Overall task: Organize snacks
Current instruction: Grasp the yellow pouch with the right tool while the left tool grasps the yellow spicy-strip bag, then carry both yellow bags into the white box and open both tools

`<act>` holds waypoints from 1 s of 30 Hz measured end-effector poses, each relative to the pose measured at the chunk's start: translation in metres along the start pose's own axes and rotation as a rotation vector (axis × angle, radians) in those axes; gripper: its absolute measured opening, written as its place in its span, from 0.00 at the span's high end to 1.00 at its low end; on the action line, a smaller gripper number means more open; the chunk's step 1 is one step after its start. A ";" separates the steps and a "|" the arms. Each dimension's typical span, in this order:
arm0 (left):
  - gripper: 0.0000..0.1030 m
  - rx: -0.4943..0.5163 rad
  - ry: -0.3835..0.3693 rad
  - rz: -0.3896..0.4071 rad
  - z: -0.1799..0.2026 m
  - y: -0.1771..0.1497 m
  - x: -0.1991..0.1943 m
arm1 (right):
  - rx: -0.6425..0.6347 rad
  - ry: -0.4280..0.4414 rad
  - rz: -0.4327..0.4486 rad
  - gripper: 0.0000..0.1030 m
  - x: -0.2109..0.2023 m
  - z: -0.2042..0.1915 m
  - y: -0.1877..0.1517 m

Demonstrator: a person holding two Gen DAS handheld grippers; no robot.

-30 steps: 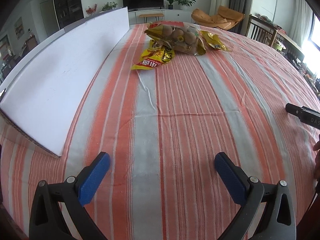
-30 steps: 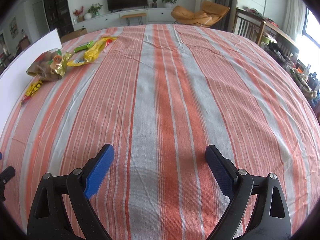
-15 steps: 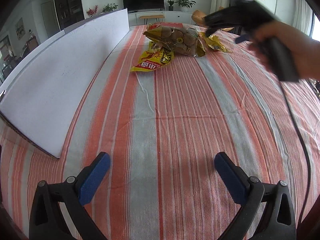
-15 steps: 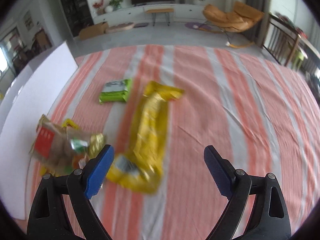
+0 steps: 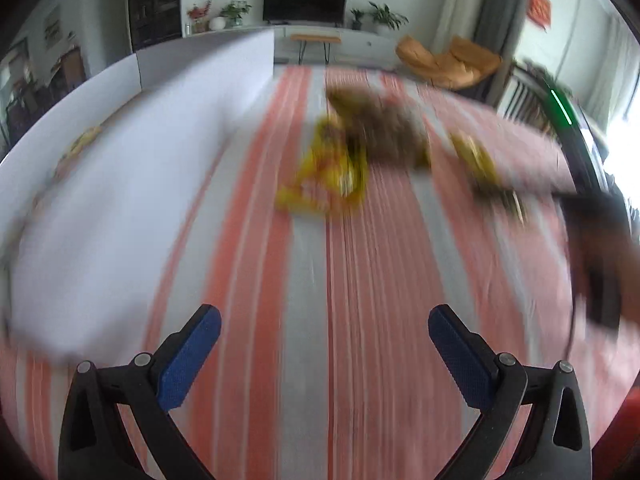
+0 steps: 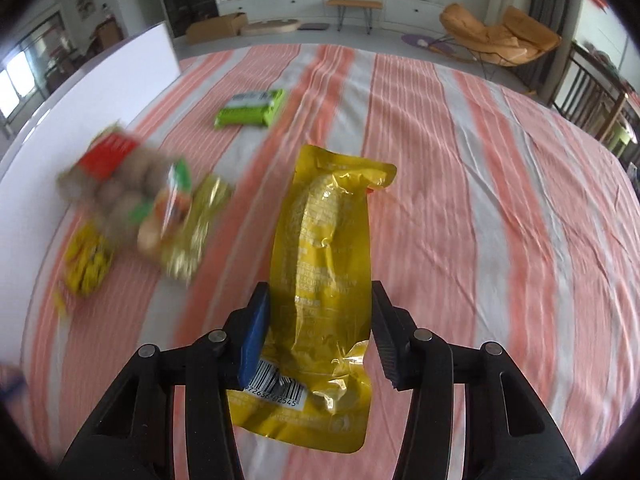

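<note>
- Left wrist view: left hand-held gripper (image 5: 324, 354) low over striped counter (image 5: 360, 280), jaws wide apart, holding nothing; view blurred.
- Right wrist view: right hand-held gripper (image 6: 320, 330) jaws flank yellow corn pack (image 6: 320, 280) lying on counter; grip contact unclear.

A long yellow vacuum pouch of corn (image 6: 324, 280) lies lengthwise at lower centre of the right wrist view, barcode end nearest. At left sits a blurred brown bag of round snacks (image 6: 120, 188) with a gold packet (image 6: 196, 232) and a small yellow packet (image 6: 86, 264) (details smeared). A green packet (image 6: 250, 109) lies flat at upper left of centre.
</note>
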State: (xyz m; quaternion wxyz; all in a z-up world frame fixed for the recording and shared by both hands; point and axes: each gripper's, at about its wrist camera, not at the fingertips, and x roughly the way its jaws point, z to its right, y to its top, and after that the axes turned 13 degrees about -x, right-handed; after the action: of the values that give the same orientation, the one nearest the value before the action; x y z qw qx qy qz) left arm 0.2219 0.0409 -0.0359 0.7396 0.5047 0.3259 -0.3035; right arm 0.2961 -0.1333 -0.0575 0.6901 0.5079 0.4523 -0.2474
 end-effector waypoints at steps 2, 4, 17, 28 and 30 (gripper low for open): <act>0.01 0.027 0.031 -0.025 0.009 0.036 0.023 | -0.024 0.002 0.001 0.52 -0.013 -0.002 -0.022; 0.01 0.084 0.090 -0.017 0.020 0.059 0.045 | -0.034 0.013 0.002 0.52 -0.024 -0.002 -0.041; 0.56 0.238 0.099 -0.108 0.041 0.042 0.071 | 0.243 0.284 0.038 0.52 -0.070 0.034 -0.126; 0.58 -0.076 -0.181 -0.092 -0.022 -0.025 -0.032 | 0.489 0.551 0.097 0.52 -0.099 0.016 -0.180; 0.58 -0.092 -0.223 -0.064 -0.021 -0.022 -0.053 | 0.481 0.560 0.111 0.52 -0.104 0.007 -0.175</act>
State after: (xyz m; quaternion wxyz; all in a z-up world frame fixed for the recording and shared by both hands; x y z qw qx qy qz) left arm 0.1689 0.0602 -0.0121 0.7836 0.4225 0.2711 -0.3660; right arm 0.1098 -0.2157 -0.0491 0.4128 0.7273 0.5243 -0.1603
